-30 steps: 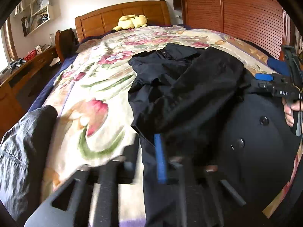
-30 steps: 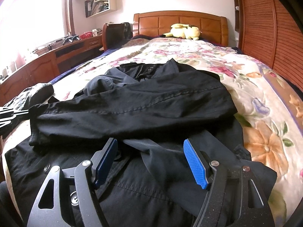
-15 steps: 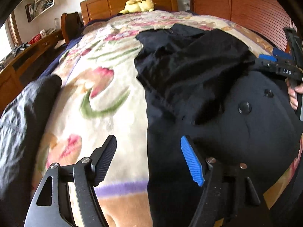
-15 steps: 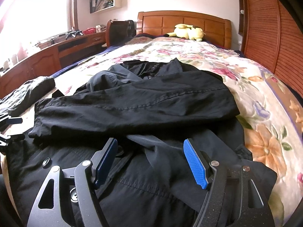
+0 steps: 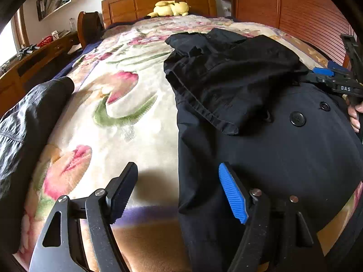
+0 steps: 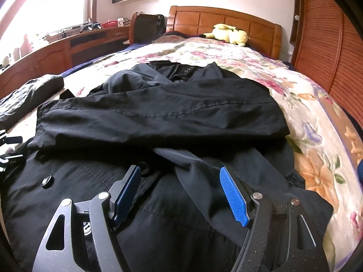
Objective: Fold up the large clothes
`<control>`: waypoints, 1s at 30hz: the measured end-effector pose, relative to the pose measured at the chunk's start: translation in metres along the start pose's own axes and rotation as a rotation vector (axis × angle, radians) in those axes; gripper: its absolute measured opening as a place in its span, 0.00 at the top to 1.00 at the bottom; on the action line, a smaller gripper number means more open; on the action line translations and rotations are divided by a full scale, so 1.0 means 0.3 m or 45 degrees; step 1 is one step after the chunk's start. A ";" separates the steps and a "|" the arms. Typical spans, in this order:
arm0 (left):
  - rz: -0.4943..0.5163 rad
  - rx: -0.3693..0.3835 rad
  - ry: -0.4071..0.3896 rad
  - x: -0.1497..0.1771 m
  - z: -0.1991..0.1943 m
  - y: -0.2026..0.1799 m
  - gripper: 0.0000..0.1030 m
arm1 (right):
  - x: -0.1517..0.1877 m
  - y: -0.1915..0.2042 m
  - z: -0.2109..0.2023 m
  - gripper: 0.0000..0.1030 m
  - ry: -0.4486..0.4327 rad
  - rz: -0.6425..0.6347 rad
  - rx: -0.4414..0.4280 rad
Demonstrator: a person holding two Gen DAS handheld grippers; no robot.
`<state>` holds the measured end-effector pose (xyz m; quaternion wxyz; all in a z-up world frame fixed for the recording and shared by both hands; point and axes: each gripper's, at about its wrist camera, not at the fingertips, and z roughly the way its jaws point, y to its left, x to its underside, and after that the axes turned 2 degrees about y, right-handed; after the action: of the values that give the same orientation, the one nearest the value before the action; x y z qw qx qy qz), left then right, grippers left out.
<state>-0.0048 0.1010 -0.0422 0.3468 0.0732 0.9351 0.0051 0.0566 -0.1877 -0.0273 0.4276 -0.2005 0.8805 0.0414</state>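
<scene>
Left gripper (image 5: pixel 178 190) fingers apart over coat (image 5: pixel 272 154) edge, right gripper (image 6: pixel 180 191) likewise

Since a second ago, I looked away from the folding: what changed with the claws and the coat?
The left claw, blurred and seemingly shut on the coat a second ago, has opened, let go and drawn back over the coat's left edge. The sleeve stays folded across the body. The right claw stays open over the coat, barely shifted.
</scene>
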 end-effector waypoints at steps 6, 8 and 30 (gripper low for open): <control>-0.040 0.010 -0.047 0.016 -0.008 0.013 0.27 | 0.063 -0.012 -0.148 0.19 -0.088 0.063 -0.033; -0.044 0.000 -0.070 0.025 -0.018 0.014 0.27 | 0.091 -0.013 -0.201 0.13 -0.109 0.052 0.003; -0.068 0.019 -0.180 0.150 -0.222 0.004 0.50 | 0.420 -0.146 -0.487 0.12 0.027 0.167 0.254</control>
<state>-0.0815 0.1113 -0.0208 0.4114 0.0509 0.9099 -0.0162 -0.1037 -0.3037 -0.0278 0.4326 -0.0994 0.8958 -0.0205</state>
